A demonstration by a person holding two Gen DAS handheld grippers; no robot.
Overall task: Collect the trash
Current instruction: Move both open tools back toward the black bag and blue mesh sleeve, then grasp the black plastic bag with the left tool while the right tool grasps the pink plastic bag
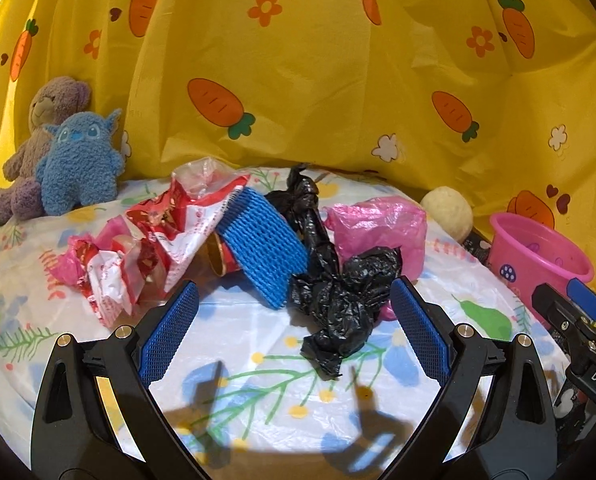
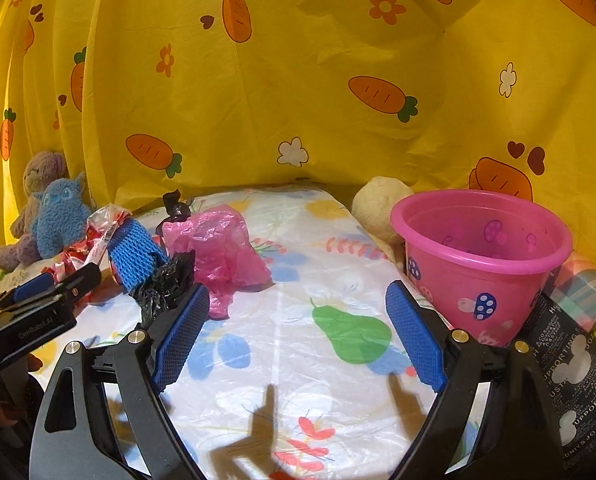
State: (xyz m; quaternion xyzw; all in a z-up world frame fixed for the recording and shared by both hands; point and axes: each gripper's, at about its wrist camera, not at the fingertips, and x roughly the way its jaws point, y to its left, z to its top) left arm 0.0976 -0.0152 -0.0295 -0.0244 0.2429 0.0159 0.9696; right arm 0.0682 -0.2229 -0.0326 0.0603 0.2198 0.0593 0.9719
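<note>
While both grippers hang low over the flower-and-fruit printed plastic tablecloth (image 1: 241,320), neither holds anything. The left gripper (image 1: 293,316) has its blue-padded fingers (image 1: 169,332) spread wide, with only bare cloth between them; the tail of the crumpled black plastic bag (image 1: 338,300) lies just ahead of the right-hand pad. The right gripper (image 2: 298,332) is likewise spread wide over the printed green pear (image 2: 350,332), nothing between its pads.

Just beyond the left gripper the trash sits in a loose heap. The black bag runs back from the near centre, knotted at its far end. Touching its left side is a blue foam fruit net (image 1: 261,248), leaning on a gold-rimmed red can (image 1: 221,258) partly hidden behind it. Left of that lie torn red-and-white wrappers (image 1: 165,232) with clear film on top. Right of the black bag, touching it, is a crumpled pink plastic bag (image 1: 378,228).

In the right wrist view, the pink plastic bucket (image 2: 478,264), decorated with mushrooms, stands upright at the cloth's right edge, just beside the right gripper's outer finger, well apart from the heap. A black printed package (image 2: 570,364) lies beside it. Behind the bucket rests a cream plush ball (image 2: 378,208).

At the far left a blue plush toy (image 1: 77,160) sits against a brown teddy bear (image 1: 45,120). A yellow carrot-print curtain (image 1: 318,60) backs everything.
</note>
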